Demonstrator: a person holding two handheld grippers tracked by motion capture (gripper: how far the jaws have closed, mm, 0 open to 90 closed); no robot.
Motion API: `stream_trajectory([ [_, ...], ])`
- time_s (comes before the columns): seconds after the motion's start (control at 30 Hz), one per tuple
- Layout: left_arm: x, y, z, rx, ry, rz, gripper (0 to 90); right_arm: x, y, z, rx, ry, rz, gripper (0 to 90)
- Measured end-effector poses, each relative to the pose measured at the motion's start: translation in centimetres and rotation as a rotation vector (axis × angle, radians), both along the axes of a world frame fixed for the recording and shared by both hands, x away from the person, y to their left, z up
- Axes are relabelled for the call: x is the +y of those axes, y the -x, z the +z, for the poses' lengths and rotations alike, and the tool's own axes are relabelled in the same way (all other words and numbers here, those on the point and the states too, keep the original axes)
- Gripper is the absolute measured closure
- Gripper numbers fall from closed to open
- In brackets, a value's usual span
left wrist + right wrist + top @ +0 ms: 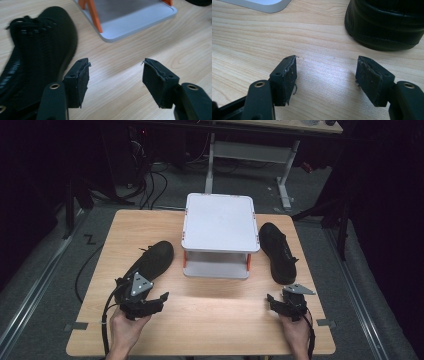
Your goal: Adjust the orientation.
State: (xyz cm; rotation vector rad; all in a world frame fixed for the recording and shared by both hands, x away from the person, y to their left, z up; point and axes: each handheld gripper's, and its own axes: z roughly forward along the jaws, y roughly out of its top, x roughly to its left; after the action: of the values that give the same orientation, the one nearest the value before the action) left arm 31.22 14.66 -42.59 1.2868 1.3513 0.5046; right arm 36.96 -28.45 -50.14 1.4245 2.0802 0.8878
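Observation:
Two black lace-up shoes lie on a wooden table (210, 320), one on each side of a white two-tier rack (220, 222). The left shoe (150, 262) lies slanted, and my left gripper (147, 295) is open at its heel end. In the left gripper view the shoe (37, 50) lies just left of the open gripper (115, 72), which has bare wood between its fingers. The right shoe (276, 251) points away from me. My right gripper (286, 296) is open just short of its heel (384, 25). The right gripper (325, 71) holds nothing.
The rack has orange posts (96, 15), and its lower shelf (130, 17) faces me. A corner of the rack (262, 5) shows at the top left of the right gripper view. Beyond the table there are desk legs (285, 175) and cables (150, 185) on the floor.

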Motion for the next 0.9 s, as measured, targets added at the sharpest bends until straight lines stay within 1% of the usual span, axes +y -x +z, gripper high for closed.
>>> stream_trajectory([
  [0.07,0.4,0.3,0.4,-0.03,0.005,0.019,38.5,0.0,0.0,0.0,0.0,0.0,0.0,33.7],
  [0.13,0.8,0.5,0.8,-0.057,-0.002,0.039,38.3,0.0,0.0,0.0,0.0,0.0,0.0,33.7],
  [0.17,1.1,0.6,1.0,-0.069,-0.014,0.052,37.6,0.0,0.0,0.0,0.0,0.0,0.0,33.6],
  [0.23,1.4,0.6,1.1,-0.07,-0.021,0.056,35.8,0.0,0.0,0.0,0.0,0.0,0.0,33.6],
  [0.27,2.0,0.5,1.5,-0.073,-0.008,0.076,34.0,0.0,0.0,0.0,0.0,0.0,0.0,33.7],
  [0.33,2.7,0.4,1.8,-0.073,-0.001,0.096,31.5,0.0,0.0,0.0,0.0,0.0,0.0,33.6],
  [0.47,4.2,0.3,2.1,-0.081,0.0,0.142,28.7,0.0,0.0,0.0,0.0,0.0,0.001,33.6],
  [0.5,4.5,0.3,2.1,-0.077,-0.01,0.147,28.3,0.0,0.0,0.0,-0.001,0.001,0.002,33.5],
  [0.53,4.9,0.2,2.1,-0.074,-0.005,0.162,27.8,0.0,0.0,0.0,0.0,0.0,0.001,33.5],
  [0.73,6.5,-0.1,1.8,-0.063,-0.03,0.186,26.4,0.0,0.0,0.0,-0.001,0.001,0.002,33.5],
  [0.87,7.2,-0.5,1.4,-0.053,-0.035,0.192,26.4,0.0,0.0,0.0,-0.001,0.001,0.001,33.3],
  [0.9,7.4,-0.7,1.2,-0.045,-0.043,0.188,26.4,0.0,0.0,0.0,-0.001,0.001,0.001,33.4],
])
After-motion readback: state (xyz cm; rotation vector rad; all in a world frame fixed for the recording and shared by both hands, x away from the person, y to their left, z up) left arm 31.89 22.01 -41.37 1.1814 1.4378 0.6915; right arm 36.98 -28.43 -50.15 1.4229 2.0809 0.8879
